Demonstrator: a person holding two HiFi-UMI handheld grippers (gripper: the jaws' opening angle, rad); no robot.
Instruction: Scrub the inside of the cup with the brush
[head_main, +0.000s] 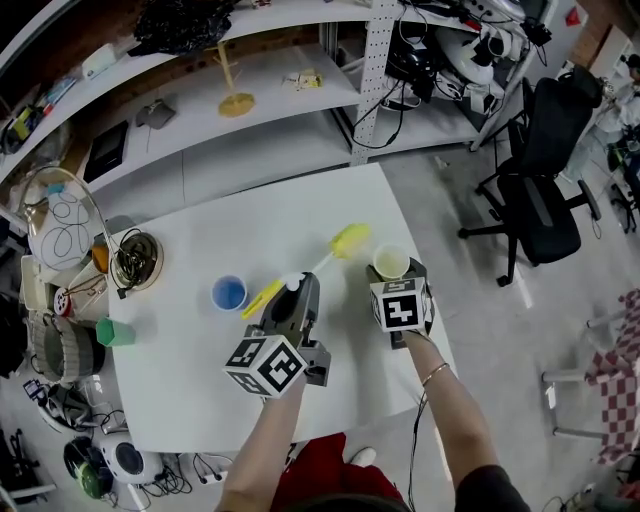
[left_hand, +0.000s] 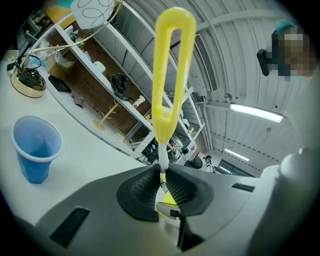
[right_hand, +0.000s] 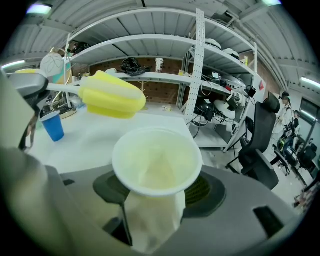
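The left gripper (left_hand: 162, 176) is clamping its jaws on the thin white shaft of the brush (head_main: 350, 241). In the head view the brush's long axis is running from the yellow loop handle at lower left to the sponge head at upper right, just beside the cup (right_hand: 157, 159). The right gripper (right_hand: 156, 192) is gripping this pale cup, mouth facing up, near the right edge of the table (head_main: 200, 390), and bare tabletop is lying open toward the blue cup (head_main: 229, 293), well apart at left.

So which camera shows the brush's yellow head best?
The right gripper view: the brush head is close and whole. The head view shows it small; the left gripper view shows only the handle loop.
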